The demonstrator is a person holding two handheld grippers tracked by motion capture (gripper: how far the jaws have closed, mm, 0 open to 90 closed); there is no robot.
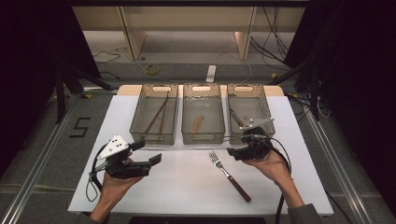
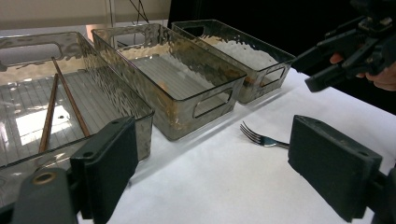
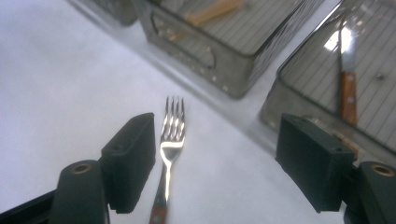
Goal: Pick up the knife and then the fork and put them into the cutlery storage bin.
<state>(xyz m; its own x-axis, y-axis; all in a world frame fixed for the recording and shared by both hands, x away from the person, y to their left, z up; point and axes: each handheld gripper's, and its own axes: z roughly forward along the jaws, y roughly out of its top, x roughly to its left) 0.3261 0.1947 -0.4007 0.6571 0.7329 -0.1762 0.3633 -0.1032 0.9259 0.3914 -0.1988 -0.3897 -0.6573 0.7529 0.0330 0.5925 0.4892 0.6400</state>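
A fork [image 1: 229, 175] with a wooden handle lies on the white table cover [image 1: 187, 186], tines toward the bins. My right gripper [image 1: 237, 147] hovers just right of the tines, jaws wide apart and empty. In the right gripper view the fork [image 3: 170, 144] lies between the jaws of that gripper [image 3: 222, 158], close to the left one, untouched. My left gripper [image 1: 147, 151] stands open and empty at the front left, aimed rightward. From the left gripper view, this gripper [image 2: 219, 163] faces the fork [image 2: 261, 137] and the right gripper [image 2: 306, 70] farther off.
Three clear bins stand in a row at the back. The left bin [image 1: 140, 123] holds chopsticks [image 1: 156, 114], the middle bin [image 1: 187, 135] a wooden piece [image 1: 197, 123], the right bin [image 1: 266, 112] a wooden-handled knife [image 3: 348, 88]. Bare white cover lies between the hands.
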